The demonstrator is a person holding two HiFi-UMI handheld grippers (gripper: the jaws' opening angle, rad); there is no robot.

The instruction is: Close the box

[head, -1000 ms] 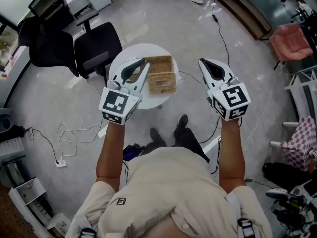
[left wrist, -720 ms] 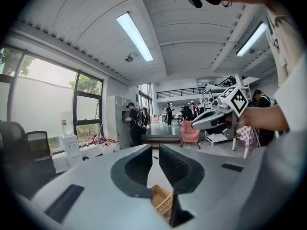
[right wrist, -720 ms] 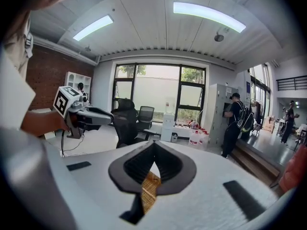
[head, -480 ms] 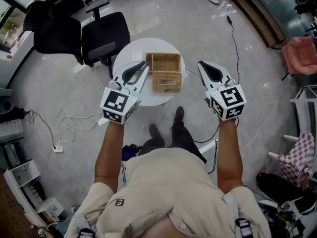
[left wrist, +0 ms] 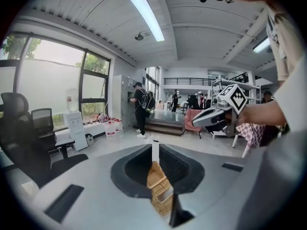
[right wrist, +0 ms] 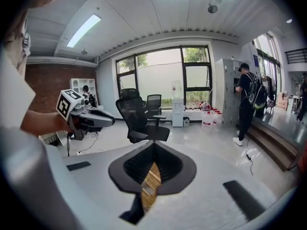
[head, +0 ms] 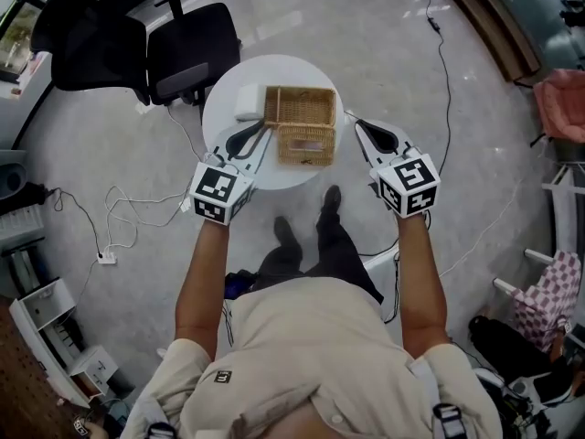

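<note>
Though just a sliver, wicker box ahead.

I see tan woven wicker box, basket-weave pattern all over, between my two sets of fingers. Round white table beneath it. Small white rectangular block just past left fingers. Left gripper and right gripper: pale grey shells, black ribbed pads, cubes with black-and-white square markers. Black office chair beyond left fingers. Glossy grey floor. Red-and-white checked cloth well out from right fingers.
</note>
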